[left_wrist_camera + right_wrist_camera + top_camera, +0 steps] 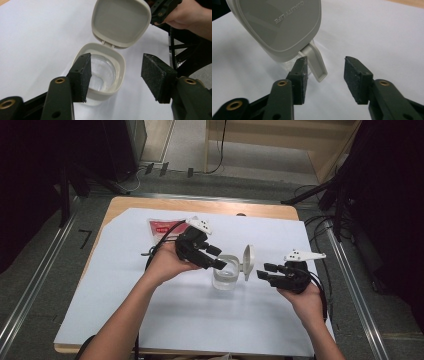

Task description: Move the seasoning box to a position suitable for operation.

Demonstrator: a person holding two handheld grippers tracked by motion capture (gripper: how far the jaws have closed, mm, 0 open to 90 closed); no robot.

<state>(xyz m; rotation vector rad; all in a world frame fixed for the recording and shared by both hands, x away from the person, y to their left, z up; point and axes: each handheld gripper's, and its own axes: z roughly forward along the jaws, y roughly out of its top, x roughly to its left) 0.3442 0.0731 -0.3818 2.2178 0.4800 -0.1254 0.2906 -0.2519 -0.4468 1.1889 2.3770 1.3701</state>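
We see a small clear plastic cup with a grey square rim [224,276] in the middle of the high view, standing on a big white sheet [190,320] that covers a wooden table [120,202]. Its grey flip lid [247,262] stands up on the right side of the cup, held on by a hinge.

The left gripper [216,259] is just left of the cup in the high view, and its tips reach over the cup's rim. In the left gripper view its jaws stand about half open. One black pad [83,76] sits in front of the cup's rim at the lower middle of the frame; we cannot tell if it touches. The other pad is off to the right over the white sheet. Nothing is squeezed between them. The open lid [121,22] fills the top middle of that frame, and the cup [105,72] looks empty and see-through.

The right gripper [265,271] is just right of the lid in the high view, with a small gap between them. In the right gripper view its jaws are about half open and hold nothing. The lid's back [279,27], with small raised letters, is at the upper left, and its little grey tab [317,63] points down near the left pad.

A red and white packet [162,227] lies at the upper left of the sheet, behind the left hand.
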